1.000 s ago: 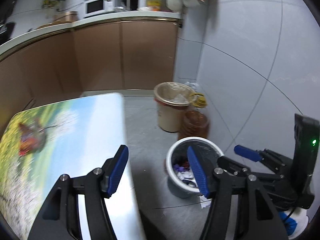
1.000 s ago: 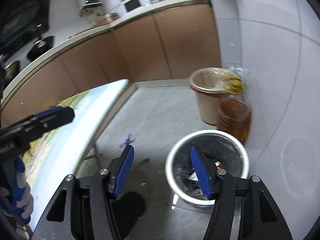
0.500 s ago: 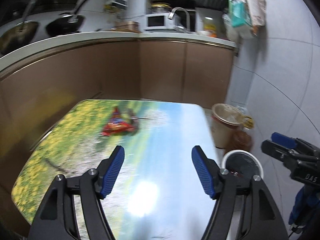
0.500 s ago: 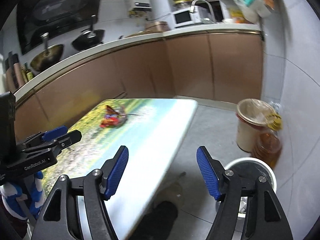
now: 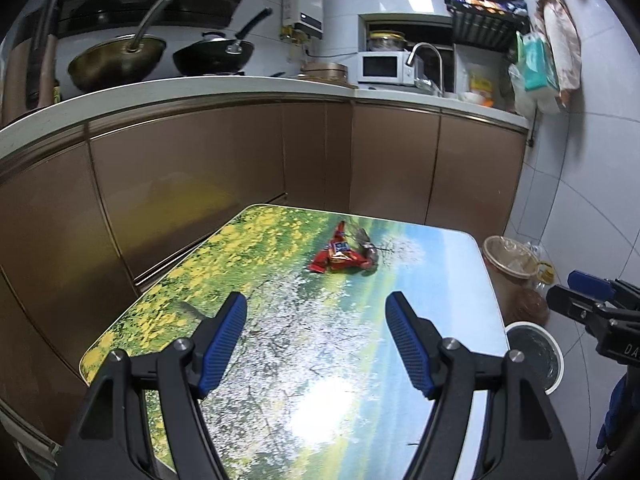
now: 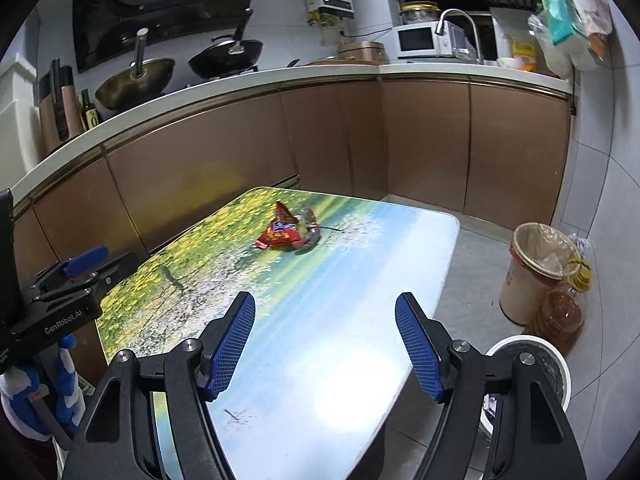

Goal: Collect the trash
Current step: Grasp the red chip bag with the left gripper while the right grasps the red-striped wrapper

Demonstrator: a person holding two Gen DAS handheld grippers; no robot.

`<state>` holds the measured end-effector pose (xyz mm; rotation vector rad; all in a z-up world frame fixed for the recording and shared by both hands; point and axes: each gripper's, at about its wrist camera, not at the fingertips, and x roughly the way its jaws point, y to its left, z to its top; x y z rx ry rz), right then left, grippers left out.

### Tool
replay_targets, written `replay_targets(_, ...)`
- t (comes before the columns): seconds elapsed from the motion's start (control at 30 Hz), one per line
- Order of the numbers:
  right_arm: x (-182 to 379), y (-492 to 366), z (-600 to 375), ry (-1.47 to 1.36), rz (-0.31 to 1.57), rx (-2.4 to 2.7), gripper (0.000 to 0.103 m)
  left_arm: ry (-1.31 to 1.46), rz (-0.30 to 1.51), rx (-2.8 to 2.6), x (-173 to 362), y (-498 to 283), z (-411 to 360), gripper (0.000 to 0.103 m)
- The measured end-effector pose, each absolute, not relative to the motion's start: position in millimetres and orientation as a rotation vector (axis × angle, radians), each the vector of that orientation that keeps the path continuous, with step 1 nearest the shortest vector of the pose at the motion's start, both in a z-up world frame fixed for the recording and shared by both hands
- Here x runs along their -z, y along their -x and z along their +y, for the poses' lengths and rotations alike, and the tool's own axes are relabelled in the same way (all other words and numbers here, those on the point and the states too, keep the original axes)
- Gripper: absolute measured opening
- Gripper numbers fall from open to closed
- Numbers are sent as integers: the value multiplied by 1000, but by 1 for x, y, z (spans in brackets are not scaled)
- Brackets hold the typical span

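Both claws hang over the near end of the desk [image 5: 460, 264], pointing across its printed landscape top. The left claw [image 5: 316, 340] and the right claw [image 6: 325, 344] are spread, their jaws having just been opening, with nothing between them. A crumpled red wrapper [image 5: 340, 257] lies near the far end. The white bin [image 6: 556, 364] stands on the floor beside the desk.

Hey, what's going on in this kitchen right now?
A person is collecting trash with a gripper in each hand. The left gripper and right gripper are both open and empty, their jaws just widened, aimed over the table at a red snack wrapper. The white bin stands on the floor beside the table.
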<state>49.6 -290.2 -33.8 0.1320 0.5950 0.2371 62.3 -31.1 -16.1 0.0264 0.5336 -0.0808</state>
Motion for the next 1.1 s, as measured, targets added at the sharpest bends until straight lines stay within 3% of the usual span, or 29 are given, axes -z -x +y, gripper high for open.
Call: replay_targets(1.1,18,-33,-255,-49,584,-280,73,18,476,51,10,-26,-1,72)
